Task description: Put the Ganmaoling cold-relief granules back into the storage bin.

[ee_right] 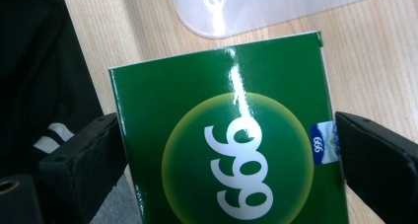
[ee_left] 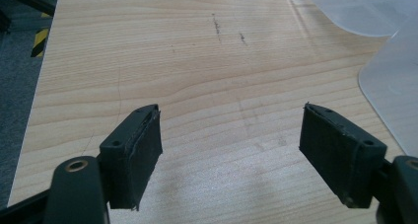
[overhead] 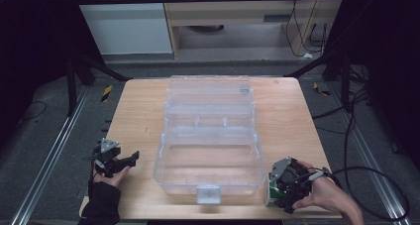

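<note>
A green box with a white "999" in a yellow-green circle stands at the table's front right corner. My right gripper has one jaw against each side of the box and is shut on it, held from above. A clear plastic case lies open in the middle of the table, its lid folded back and its latch facing the front edge. My left gripper hovers over bare wood at the front left, open with nothing between its jaws.
The wooden table has bare wood left and right of the case. The case's curved corner lies right of my left gripper, and its rim is just beyond the green box. Dark floor, rails and cables surround the table.
</note>
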`<state>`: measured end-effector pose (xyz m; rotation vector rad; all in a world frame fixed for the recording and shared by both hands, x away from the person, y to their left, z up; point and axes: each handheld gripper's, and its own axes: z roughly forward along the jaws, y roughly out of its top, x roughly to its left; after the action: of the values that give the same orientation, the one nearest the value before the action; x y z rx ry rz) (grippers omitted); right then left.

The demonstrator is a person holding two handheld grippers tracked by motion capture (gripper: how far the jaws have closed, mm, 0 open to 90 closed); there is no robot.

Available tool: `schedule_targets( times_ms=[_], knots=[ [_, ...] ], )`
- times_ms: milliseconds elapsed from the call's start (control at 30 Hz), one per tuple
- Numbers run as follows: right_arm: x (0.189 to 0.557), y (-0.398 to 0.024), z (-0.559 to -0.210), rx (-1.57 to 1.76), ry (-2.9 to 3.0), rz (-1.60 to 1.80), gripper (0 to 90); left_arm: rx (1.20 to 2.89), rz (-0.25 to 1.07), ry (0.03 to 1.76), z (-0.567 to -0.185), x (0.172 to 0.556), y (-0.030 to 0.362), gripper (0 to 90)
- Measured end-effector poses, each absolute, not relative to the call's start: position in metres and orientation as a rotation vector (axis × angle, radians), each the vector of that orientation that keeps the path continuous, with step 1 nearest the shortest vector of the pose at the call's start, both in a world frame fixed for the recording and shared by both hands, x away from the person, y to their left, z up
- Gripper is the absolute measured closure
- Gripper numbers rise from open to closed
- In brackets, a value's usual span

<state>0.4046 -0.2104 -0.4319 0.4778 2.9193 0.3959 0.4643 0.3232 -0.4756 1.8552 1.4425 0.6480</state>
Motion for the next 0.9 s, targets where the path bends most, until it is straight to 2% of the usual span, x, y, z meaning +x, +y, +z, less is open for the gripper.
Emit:
schedule_targets(
  times_ms=[700, 900],
  knots=[
    [0.412, -0.209, -0.448, 0.462, 2.975, 0.332, 6.3, 1.857, 0.649, 1.442, -0.476, 0.464, 0.323, 23.4],
    [0.411, -0.210, -0.447, 0.463, 2.986, 0.318, 10.9, 1.857, 0.649, 1.442, -0.476, 0.465, 0.323, 23.4]
  ],
)
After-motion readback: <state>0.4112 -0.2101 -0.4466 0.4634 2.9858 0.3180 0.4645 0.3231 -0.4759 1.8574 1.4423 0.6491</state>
